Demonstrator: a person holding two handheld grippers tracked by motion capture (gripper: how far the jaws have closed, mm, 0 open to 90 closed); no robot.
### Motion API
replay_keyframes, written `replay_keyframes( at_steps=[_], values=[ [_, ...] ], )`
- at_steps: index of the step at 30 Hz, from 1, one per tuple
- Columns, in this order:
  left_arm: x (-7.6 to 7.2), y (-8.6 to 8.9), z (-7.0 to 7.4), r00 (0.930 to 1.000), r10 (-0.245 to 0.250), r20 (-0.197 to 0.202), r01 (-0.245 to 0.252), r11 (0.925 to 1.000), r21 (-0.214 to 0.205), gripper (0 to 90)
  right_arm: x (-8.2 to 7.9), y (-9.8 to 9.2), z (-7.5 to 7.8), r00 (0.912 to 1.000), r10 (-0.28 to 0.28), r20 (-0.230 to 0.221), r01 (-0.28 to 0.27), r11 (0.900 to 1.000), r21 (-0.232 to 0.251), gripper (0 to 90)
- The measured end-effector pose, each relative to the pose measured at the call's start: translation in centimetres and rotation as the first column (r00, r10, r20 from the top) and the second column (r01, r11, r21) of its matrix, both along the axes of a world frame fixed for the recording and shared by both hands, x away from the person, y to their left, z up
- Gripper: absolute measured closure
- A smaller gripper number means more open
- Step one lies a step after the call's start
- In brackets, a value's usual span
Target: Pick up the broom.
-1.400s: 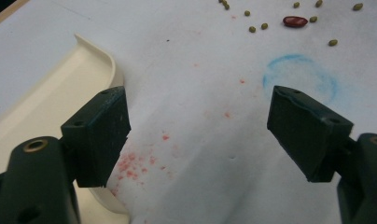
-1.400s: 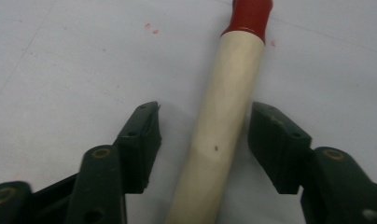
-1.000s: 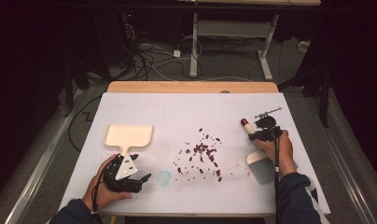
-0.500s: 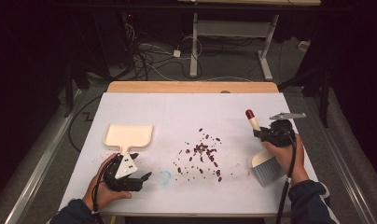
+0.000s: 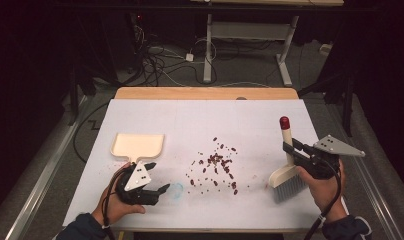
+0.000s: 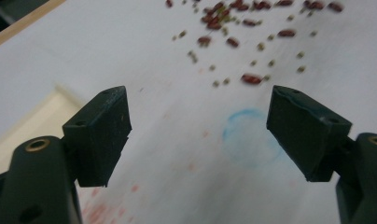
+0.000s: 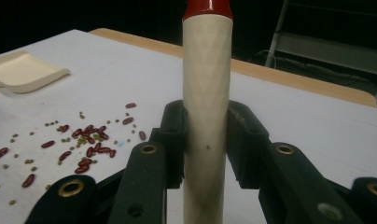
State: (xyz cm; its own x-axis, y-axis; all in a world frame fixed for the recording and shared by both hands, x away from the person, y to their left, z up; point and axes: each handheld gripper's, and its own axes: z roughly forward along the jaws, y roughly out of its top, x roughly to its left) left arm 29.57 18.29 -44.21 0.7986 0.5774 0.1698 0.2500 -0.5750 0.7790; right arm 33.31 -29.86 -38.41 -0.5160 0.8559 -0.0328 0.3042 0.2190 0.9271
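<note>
A hand brush (image 5: 287, 172) with a cream handle, red tip and grey bristles is lifted at the table's right. My right gripper (image 5: 293, 149) is shut on its handle (image 7: 206, 93), the pads pressing both sides. A scatter of red beans (image 5: 216, 162) and small green seeds lies mid-table, also in the right gripper view (image 7: 84, 142) and the left gripper view (image 6: 233, 32). A cream dustpan (image 5: 137, 146) rests at the left. My left gripper (image 5: 156, 177) hovers just in front of the dustpan's handle, jaws wide apart (image 6: 198, 130) with nothing between them.
The white table top (image 5: 200, 120) has a wooden strip along its far edge (image 5: 205, 93). A faint blue ring (image 6: 247, 135) marks the surface near the left gripper. Cables and desk legs (image 5: 208, 45) stand on the floor beyond.
My right hand has carried the brush up and to the right, away from the beans. The left gripper has shifted only slightly.
</note>
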Motion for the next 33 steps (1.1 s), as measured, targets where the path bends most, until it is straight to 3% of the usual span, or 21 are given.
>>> replay_keyframes(
  at_steps=[1,4,5,7,8,9,12,17,19,22,25,27,28,31,32,33],
  values=[
    [0.0,0.0,0.0,1.0000,0.000,0.000,0.000,1.0000,0.000,21.4,-0.4,0.0,0.1,0.9998,0.001,0.020,-0.002,0.9999,0.013,70.8],
    [-0.2,-3.0,1.5,0.9975,-0.067,0.025,0.068,0.9973,-0.030,22.1,-1.4,0.3,0.9,0.9983,0.007,0.058,-0.009,0.9992,0.039,70.8],
    [-0.2,-3.0,1.5,0.9975,-0.067,0.025,0.068,0.9973,-0.030,22.1,-1.7,0.4,1.1,0.9974,0.008,0.071,-0.012,0.9987,0.049,70.8],
    [-0.3,-4.8,2.4,0.9935,-0.107,0.037,0.110,0.9918,-0.065,22.5,-2.0,1.0,1.7,0.9963,0.003,0.086,-0.008,0.9983,0.058,70.7],
    [-0.3,-6.8,3.4,0.9879,-0.149,0.043,0.153,0.9829,-0.103,22.5,-2.1,1.3,1.9,0.9951,0.001,0.099,-0.007,0.9981,0.060,70.7],
    [-0.3,-6.8,3.4,0.9879,-0.149,0.043,0.153,0.9829,-0.103,22.5,-2.1,1.7,2.1,0.9946,0.005,0.104,-0.011,0.9983,0.057,70.7],
    [0.1,-10.2,4.4,0.9773,-0.208,0.039,0.212,0.9649,-0.156,22.8,-2.2,2.6,2.4,0.9937,0.005,0.112,-0.012,0.9980,0.062,70.7],
    [0.8,-15.6,4.8,0.9573,-0.288,0.021,0.287,0.9379,-0.195,22.9,-1.9,6.0,2.9,0.9883,0.026,0.150,-0.033,0.9985,0.044,70.7],
    [1.1,-17.8,4.8,0.9534,-0.301,0.023,0.299,0.9301,-0.214,23.1,-1.8,7.1,3.0,0.9851,0.039,0.168,-0.046,0.9981,0.041,70.7],
    [1.4,-18.6,4.8,0.9584,-0.284,0.027,0.282,0.9308,-0.232,26.8,-1.7,8.6,3.2,0.9802,0.057,0.190,-0.065,0.9972,0.038,70.7],
    [1.7,-19.1,4.6,0.9700,-0.235,0.063,0.243,0.9427,-0.229,33.2,-1.8,9.9,3.4,0.9727,0.071,0.221,-0.080,0.9963,0.031,70.7],
    [2.5,-18.6,4.3,0.9783,-0.202,0.048,0.207,0.9429,-0.261,36.2,-2.0,10.6,3.6,0.9663,0.078,0.245,-0.089,0.9955,0.032,70.7],
    [2.5,-18.6,4.3,0.9783,-0.202,0.048,0.207,0.9429,-0.261,38.3,-2.2,10.9,3.6,0.9631,0.082,0.256,-0.094,0.9949,0.036,70.7],
    [3.1,-17.7,4.0,0.9798,-0.198,0.027,0.198,0.9389,-0.282,45.6,-2.6,11.5,3.7,0.9548,0.106,0.277,-0.122,0.9918,0.039,70.6],
    [3.6,-17.1,3.7,0.9713,-0.238,0.007,0.229,0.9258,-0.301,48.5,-2.8,11.7,3.7,0.9537,0.110,0.280,-0.127,0.9909,0.044,70.6],
    [3.7,-16.8,3.6,0.9692,-0.246,0.003,0.235,0.9207,-0.312,55.8,-3.0,11.8,3.7,0.9507,0.118,0.286,-0.135,0.9902,0.037,70.6]
  ],
)
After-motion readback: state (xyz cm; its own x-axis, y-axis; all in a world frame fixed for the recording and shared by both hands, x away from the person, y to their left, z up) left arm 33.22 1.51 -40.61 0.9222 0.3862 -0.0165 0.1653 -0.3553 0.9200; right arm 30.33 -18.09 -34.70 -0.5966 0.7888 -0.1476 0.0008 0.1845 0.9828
